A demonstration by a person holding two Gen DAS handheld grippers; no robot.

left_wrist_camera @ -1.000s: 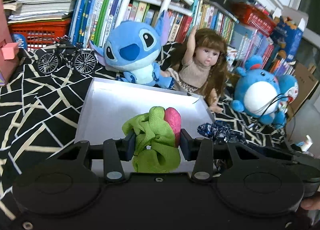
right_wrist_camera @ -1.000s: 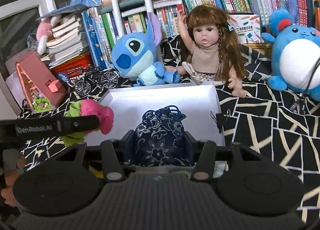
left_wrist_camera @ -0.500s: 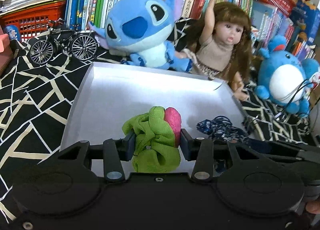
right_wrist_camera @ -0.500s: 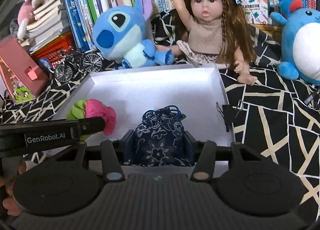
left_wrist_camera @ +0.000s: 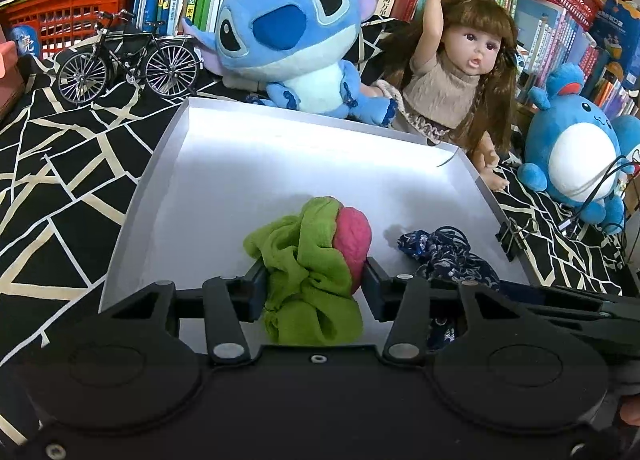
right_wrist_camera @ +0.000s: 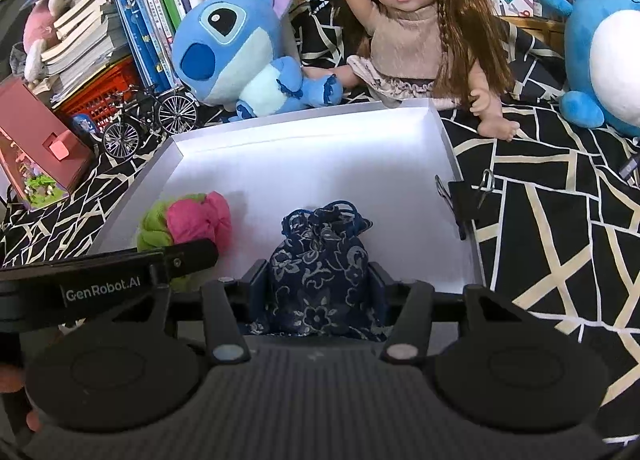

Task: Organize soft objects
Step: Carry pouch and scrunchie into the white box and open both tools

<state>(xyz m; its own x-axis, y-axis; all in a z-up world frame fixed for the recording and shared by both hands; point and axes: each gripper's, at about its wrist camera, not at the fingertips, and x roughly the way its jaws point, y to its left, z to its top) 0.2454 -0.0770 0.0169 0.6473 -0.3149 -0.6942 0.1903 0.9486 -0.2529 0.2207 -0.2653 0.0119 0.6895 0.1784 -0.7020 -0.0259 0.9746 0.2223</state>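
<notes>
The green and pink cloth bundle [left_wrist_camera: 308,260] and the blue flowered pouch [right_wrist_camera: 320,260] sit low in the white tray [left_wrist_camera: 248,164], both light, squashy things best pinched around the middle. The left gripper [left_wrist_camera: 310,288] and right gripper [right_wrist_camera: 318,292] have just been easing open around them, though whether the pads still press I cannot tell.

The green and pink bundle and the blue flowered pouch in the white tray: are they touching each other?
Apart. The right wrist view shows bare white tray floor between the green and pink bundle and the blue flowered pouch.
</notes>
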